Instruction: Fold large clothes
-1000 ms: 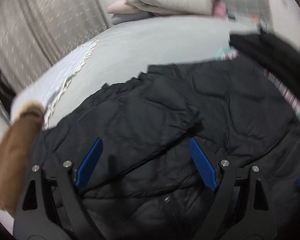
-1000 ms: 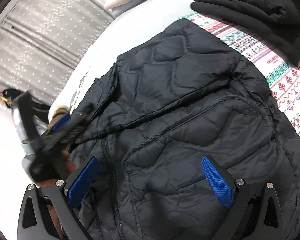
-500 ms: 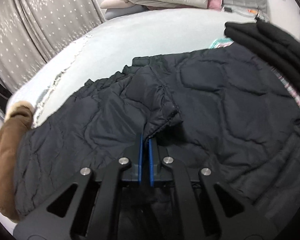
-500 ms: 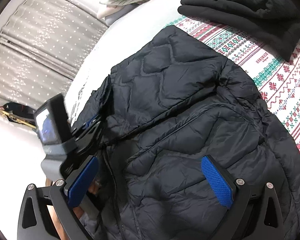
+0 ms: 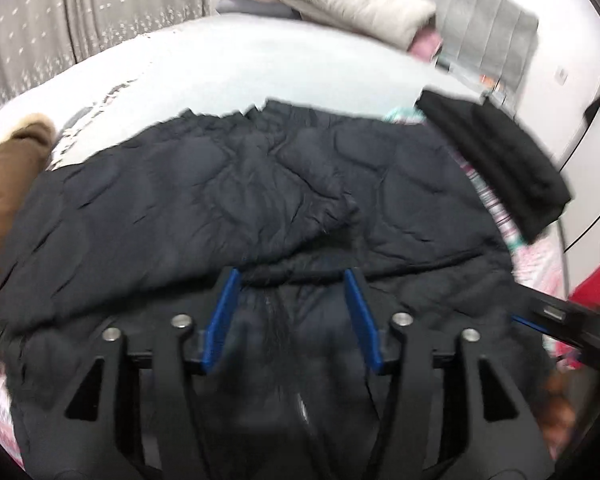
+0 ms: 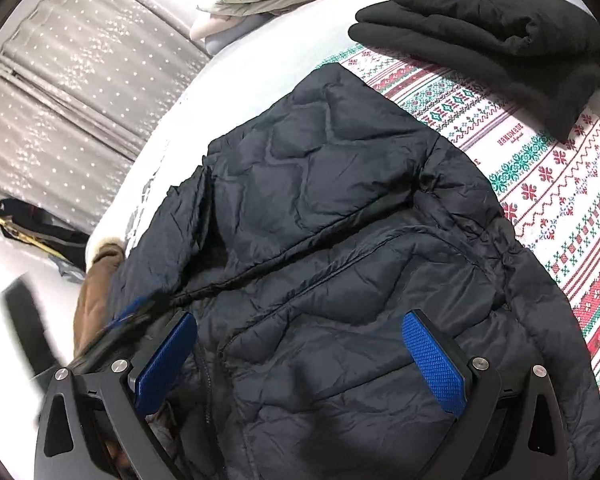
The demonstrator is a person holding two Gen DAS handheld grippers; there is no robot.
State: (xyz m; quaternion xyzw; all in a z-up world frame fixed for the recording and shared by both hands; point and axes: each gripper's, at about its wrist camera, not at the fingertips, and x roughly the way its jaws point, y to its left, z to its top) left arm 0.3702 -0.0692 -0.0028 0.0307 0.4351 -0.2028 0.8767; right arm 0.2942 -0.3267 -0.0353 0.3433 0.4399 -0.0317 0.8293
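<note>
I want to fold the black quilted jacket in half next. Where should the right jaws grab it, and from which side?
Probably the bottom hem corner of the jacket next to the patterned blanket, approached from the blanket side: that edge lies flat, exposed and thin enough to pinch.

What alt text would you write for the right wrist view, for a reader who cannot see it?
A dark quilted jacket lies spread on a bed, with the right gripper open above its lower part, holding nothing. Behind it, folded black clothes rest on a patterned blanket; a brown garment lies at the jacket's left.
</note>
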